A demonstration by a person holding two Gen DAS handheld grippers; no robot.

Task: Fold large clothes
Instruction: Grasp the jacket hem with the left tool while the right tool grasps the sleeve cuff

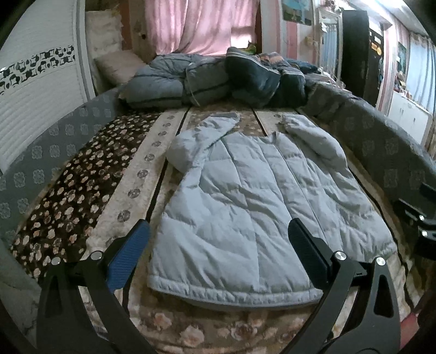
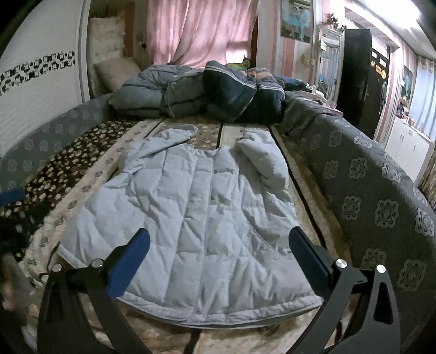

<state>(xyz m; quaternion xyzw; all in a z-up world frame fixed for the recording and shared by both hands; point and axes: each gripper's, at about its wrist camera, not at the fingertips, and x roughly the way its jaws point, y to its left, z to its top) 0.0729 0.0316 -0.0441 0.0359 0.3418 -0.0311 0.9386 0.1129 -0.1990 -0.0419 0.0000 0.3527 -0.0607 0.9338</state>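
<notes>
A light blue quilted jacket (image 1: 245, 201) lies flat on the bed, hem toward me, both sleeves folded in near the collar. It also shows in the right wrist view (image 2: 196, 207). My left gripper (image 1: 218, 226) is open and empty, hovering above the hem's left part. My right gripper (image 2: 218, 234) is open and empty, hovering above the hem's right part. Part of the right gripper (image 1: 419, 217) shows at the right edge of the left wrist view.
The bed has a floral blanket (image 1: 68, 196) on the left and a grey patterned cover (image 2: 368, 190) on the right. A heap of dark blue quilts (image 1: 218, 79) and a pillow (image 1: 120, 65) lie at the far end. Pink curtains (image 1: 201, 24) hang behind.
</notes>
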